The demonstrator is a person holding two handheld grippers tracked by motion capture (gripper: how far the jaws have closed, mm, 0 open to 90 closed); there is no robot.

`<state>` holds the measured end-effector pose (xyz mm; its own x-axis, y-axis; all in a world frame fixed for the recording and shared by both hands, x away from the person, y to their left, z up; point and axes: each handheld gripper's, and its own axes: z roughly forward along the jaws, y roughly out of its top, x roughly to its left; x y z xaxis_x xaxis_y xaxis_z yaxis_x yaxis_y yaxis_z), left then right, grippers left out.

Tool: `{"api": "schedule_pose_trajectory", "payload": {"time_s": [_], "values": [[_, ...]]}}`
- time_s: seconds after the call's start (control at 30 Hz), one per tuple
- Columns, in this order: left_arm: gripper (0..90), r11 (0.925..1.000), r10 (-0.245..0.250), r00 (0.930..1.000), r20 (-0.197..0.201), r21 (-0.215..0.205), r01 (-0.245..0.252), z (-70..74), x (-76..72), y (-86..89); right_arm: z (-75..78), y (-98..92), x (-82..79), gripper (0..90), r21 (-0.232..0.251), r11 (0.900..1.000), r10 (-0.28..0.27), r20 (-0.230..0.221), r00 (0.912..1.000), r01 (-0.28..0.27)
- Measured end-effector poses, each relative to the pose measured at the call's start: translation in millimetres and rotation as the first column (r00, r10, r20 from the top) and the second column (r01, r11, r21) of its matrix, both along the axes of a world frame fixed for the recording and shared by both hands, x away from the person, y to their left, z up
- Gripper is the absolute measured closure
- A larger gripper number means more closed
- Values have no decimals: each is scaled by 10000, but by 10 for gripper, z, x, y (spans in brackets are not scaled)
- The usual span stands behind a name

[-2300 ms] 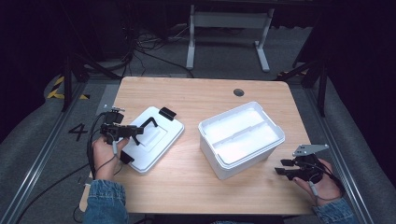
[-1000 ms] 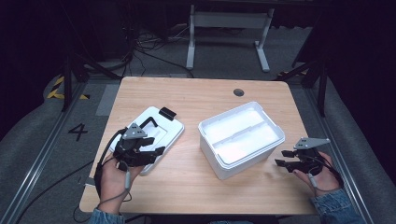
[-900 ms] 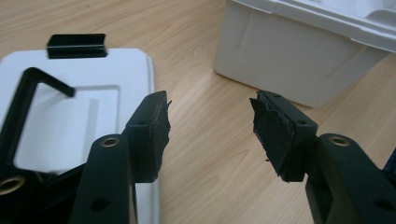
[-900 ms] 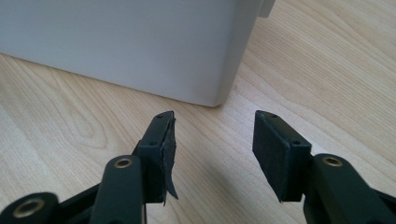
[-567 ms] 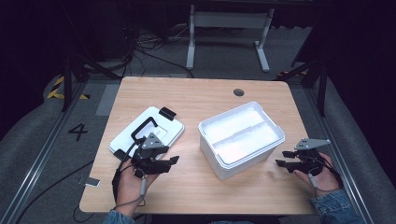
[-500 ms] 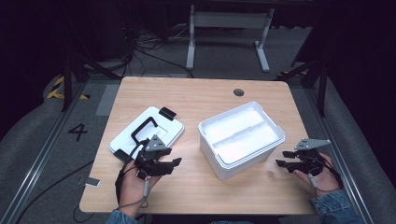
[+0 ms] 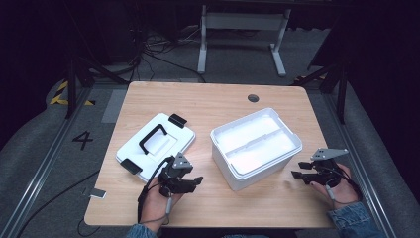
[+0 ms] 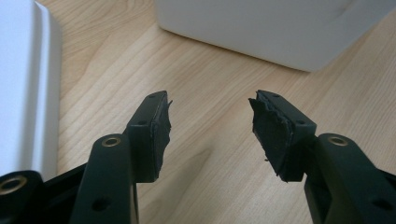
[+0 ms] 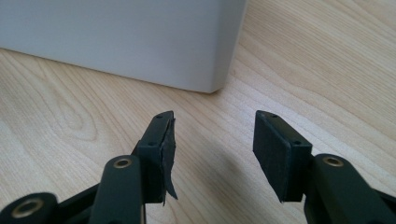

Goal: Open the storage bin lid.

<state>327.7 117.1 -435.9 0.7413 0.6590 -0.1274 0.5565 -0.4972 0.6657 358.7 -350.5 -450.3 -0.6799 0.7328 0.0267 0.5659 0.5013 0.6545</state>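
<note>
Two grippers rested low over the bench (image 7: 208, 101), each with fingers apart and nothing between them. The left gripper (image 7: 194, 182) lay between the white lid (image 7: 185, 141) and the open white box (image 7: 255, 148); the right gripper (image 7: 297, 174) sat just beside the box's right corner.

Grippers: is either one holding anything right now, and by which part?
Nothing is held. The left gripper and right gripper are both open over bare table, near the white box.
</note>
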Motion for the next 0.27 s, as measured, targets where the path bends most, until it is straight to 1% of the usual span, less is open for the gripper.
{"api": "schedule_pose_trajectory", "payload": {"time_s": [0.07,0.13,0.17,0.2,0.23,0.27], "values": [[465,10000,-30,9998,-171,12,30,-17,10,-2,-7,8,0,497,-35,10000,-4,-57,10000,4],[466,9997,-61,9997,-238,227,66,-33,19,-4,-13,15,2,497,-70,10000,25,-85,10000,-25],[466,9997,-48,9996,-280,235,55,-34,12,-8,-13,16,1,497,-69,10000,24,-88,10000,-25],[465,9997,-48,9996,-280,235,55,-34,12,-8,-12,15,1,497,-66,10000,17,-85,10000,-18],[464,9997,-70,9999,-143,245,73,-31,13,-8,-12,14,0,497,-60,10000,4,-77,10000,-5],[465,9996,-71,9998,-169,258,75,-25,13,-4,-11,13,1,497,-71,10000,2,-72,10000,-2]]}}
